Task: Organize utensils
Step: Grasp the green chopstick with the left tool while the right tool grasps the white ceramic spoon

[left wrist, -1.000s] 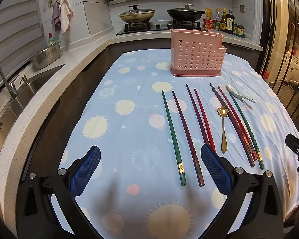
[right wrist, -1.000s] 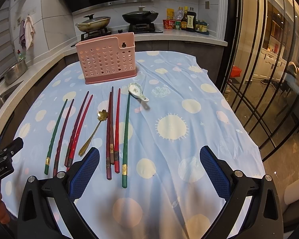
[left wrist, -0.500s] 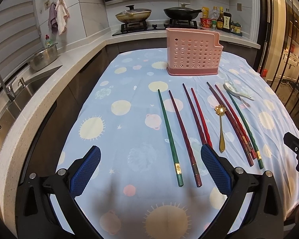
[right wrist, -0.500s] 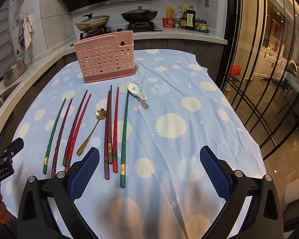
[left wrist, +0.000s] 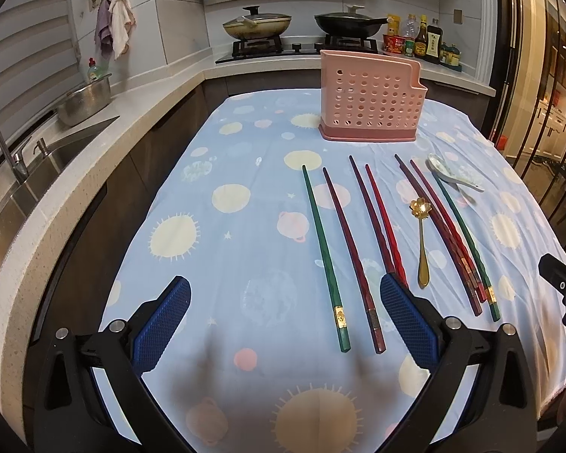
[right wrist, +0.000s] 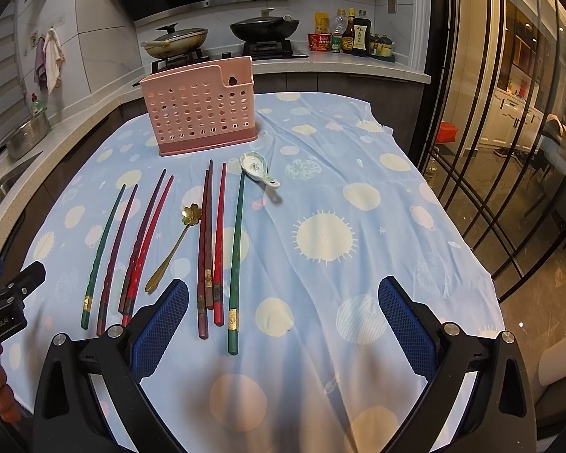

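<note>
Currently, scene: a surface (left wrist: 215,264) under a blue patterned cloth is being viewed from both wrist cameras, with every utensil lying loose on it.
Left hand-held gripper (left wrist: 285,324): is being held wide apart and empty, low over the near edge of the cloth.
Right hand-held gripper (right wrist: 283,326): is likewise being held wide apart, with nothing between its pads.
Pink holder (left wrist: 371,100): is standing upright at the far end of the cloth; nothing is being seen rising above its rim.
Chopsticks: a green chopstick (left wrist: 323,255) and a dark red chopstick (left wrist: 352,256) are lying side by side nearest the left hand-held gripper; a red pair (left wrist: 381,226) is lying just beside them; a further bundle (right wrist: 209,245) is lying together in front of the right hand-held gripper.
Spoons: a gold spoon (left wrist: 421,243) is lying between the two groups of chopsticks; a ceramic spoon (right wrist: 258,169) is lying near the holder.
Step in hand: judged to be the opening approach, as nothing is being gripped yet.
Next move: a thin stick lying flat on soft cloth is being faced, so a low descent and pads closing squarely across one shaft are being called for, then a lift and an upright drop into the holder.
</note>
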{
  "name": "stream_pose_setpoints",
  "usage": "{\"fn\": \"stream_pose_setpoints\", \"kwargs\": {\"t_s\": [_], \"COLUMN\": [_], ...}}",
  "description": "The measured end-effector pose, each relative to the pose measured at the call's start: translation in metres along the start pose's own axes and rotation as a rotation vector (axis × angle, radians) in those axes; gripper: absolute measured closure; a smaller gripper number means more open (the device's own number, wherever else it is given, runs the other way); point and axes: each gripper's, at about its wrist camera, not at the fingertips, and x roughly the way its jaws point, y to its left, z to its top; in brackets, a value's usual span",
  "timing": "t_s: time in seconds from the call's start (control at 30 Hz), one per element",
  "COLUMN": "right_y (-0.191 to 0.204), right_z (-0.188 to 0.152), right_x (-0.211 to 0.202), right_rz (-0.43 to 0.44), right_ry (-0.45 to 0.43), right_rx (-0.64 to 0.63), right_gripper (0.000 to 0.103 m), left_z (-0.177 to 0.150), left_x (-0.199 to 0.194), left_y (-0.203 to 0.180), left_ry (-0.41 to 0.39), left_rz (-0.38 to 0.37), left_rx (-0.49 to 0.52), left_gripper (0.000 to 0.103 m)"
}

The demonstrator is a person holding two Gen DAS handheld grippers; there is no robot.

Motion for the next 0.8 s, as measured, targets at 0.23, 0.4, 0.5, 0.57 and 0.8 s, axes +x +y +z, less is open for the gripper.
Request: {"fn": "stream_pose_setpoints", "kwargs": {"t_s": [0.23,0.4,0.5,0.57,0.8], "right_y": [0.0,-0.001,-0.004,-0.005,-0.006], "right_z": [-0.002,-0.002,-0.002,-0.002,-0.002], "right_x": [0.002,0.007,0.01,0.012,0.02], "right_rz": [0.002,0.002,0.001,0.001,0.005], "right_ry": [0.005,0.018,0.026,0.031,0.05], "right_rx": [0.0,0.006,0.011,0.014,0.016], "right_gripper": [0.006,0.006,0.006,0.006,0.006], "left_z": [-0.004,-0.009,-0.012,-0.013,-0.02], "left_x": [0.013,0.031,0.042,0.048,0.067], "left_y": [0.003,-0.001,-0.001,0.0,0.0], "left_ry": [0.039,0.079,0.102,0.113,0.156], "left_rz": [-0.004,0.0,0.0,0.001,-0.005], "left_rx": [-0.02,0.008,0.01,0.01,0.009], "left_gripper": [0.007,0.007,0.007,0.007,0.011]}}
